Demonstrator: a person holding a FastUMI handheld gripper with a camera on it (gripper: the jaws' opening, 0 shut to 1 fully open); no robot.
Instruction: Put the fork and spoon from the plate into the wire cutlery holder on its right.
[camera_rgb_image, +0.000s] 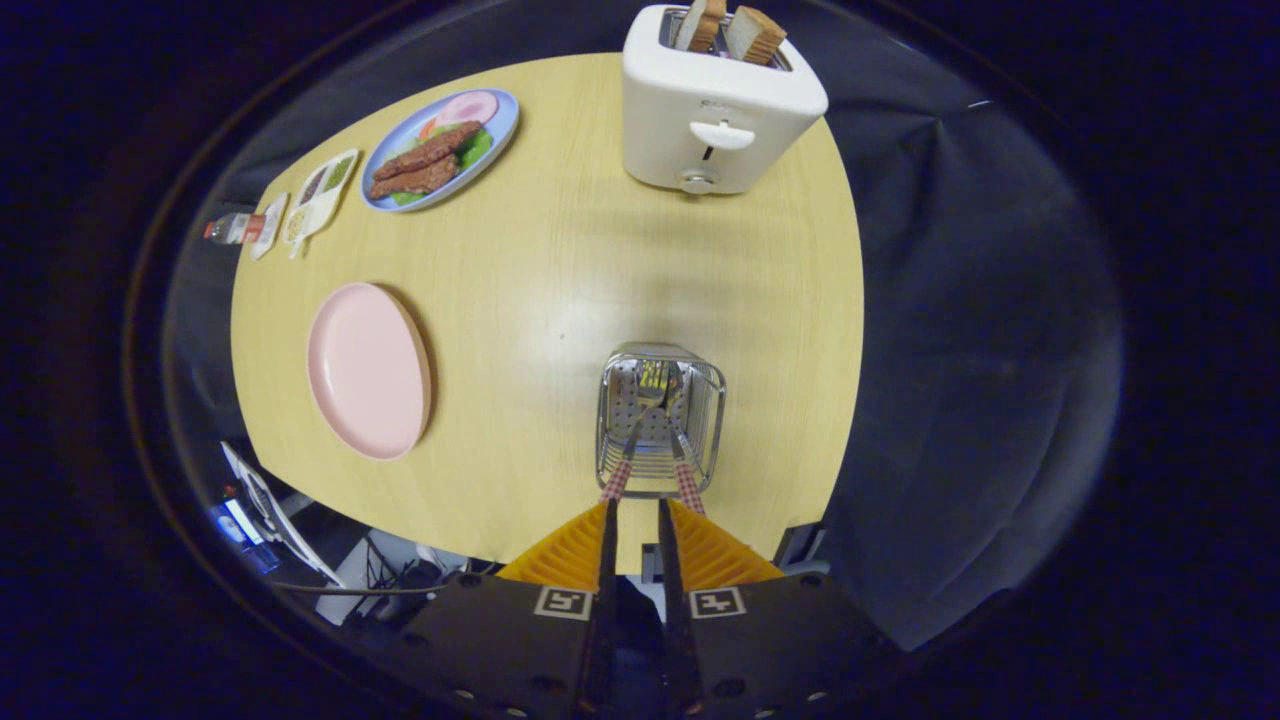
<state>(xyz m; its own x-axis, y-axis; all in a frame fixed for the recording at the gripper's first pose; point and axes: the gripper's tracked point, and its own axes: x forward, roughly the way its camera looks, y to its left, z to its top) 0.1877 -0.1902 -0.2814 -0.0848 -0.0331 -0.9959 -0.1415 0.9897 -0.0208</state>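
The wire cutlery holder (661, 420) stands on the wooden table (560, 260) just ahead of my fingers. The fork (651, 384) and the spoon (680, 425) lie inside it, heads down. Their red checked handles lean out over the near rim towards my fingertips. The pink plate (368, 370) sits to the holder's left with nothing on it. My gripper (637, 505) hovers above the holder's near edge. Its orange fingers (570, 550) stand a narrow gap apart, with bare table showing between them and nothing held.
A white toaster (715, 110) with two bread slices stands beyond the holder. A blue plate of food (440, 150), a small sectioned tray (320, 195) and a bottle (232, 229) sit at the far left. The table's edge runs close to the holder's right.
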